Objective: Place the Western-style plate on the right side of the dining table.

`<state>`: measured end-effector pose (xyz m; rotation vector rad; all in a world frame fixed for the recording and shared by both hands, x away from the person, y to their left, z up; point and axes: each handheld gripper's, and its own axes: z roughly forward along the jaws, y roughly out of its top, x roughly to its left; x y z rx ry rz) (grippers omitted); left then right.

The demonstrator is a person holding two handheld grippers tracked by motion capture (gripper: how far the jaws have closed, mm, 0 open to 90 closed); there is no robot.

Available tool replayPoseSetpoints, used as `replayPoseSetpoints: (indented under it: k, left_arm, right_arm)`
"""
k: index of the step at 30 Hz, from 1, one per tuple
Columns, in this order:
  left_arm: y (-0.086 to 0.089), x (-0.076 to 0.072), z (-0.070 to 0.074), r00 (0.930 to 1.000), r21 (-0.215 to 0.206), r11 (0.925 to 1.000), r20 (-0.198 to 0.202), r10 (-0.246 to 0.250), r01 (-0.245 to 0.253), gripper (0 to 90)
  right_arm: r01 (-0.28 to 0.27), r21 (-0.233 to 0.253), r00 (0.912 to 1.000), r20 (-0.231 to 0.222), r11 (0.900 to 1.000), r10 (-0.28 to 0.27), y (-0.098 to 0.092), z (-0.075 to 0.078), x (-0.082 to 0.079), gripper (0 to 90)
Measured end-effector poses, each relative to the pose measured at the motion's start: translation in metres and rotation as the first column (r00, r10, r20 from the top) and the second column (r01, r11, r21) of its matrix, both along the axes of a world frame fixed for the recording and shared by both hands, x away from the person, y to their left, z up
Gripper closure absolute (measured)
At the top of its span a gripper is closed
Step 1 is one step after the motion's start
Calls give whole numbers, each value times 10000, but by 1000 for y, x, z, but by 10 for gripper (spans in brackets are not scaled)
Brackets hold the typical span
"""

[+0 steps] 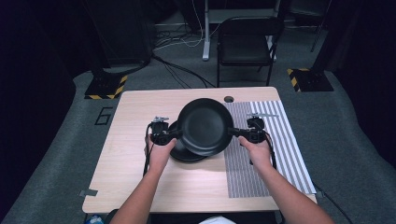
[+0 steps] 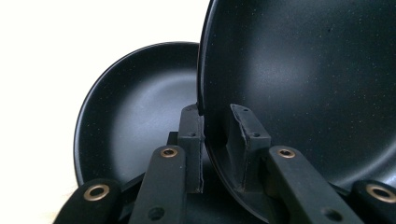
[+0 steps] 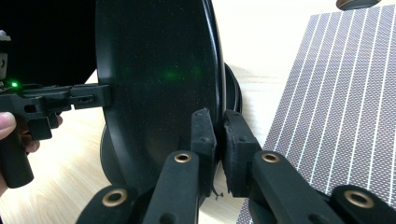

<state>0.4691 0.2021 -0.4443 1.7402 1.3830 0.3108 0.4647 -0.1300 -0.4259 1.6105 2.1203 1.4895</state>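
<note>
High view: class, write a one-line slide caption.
Both tongs, left and right, lift a black plate by its rim above a second plate.

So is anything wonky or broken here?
Nothing looks broken or spilled. The upper plate is held up by its rim between the left gripper and the right gripper, above a second black plate on the table. The striped mat lies flat at the right.

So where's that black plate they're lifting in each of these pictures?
High view: the lifted plate is at the centre, above the table.
Left gripper view: it is at the right, its rim between the jaws.
Right gripper view: it stands left of centre, edge-on.
Shared landmark: the second black plate lying beneath it.
</note>
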Motion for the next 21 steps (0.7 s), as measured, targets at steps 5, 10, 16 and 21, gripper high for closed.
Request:
replayPoseSetpoints:
  k: [5, 10, 16, 21]
  left_arm:
    - [-3, -1, 5, 9999, 41, 9999, 90, -94, 94, 752]
    - [-9, -2, 10, 9997, -6, 9999, 185, -172, 172, 755]
    - [-16, -3, 13, 9993, 15, 9995, 225, -303, 303, 756]
    - [-22, -3, 13, 9990, 25, 9992, 223, -399, 398, 756]
  right_arm:
    - [64, 66, 9999, 90, 10000, -64, -3, 4, -3, 841]
    - [112, 191, 9999, 126, 9998, -115, -11, 8, -5, 843]
    - [176, 249, 9997, 161, 9995, -180, -19, 10, -7, 843]
    - [200, 270, 9997, 126, 9994, -203, -26, 9, -9, 842]
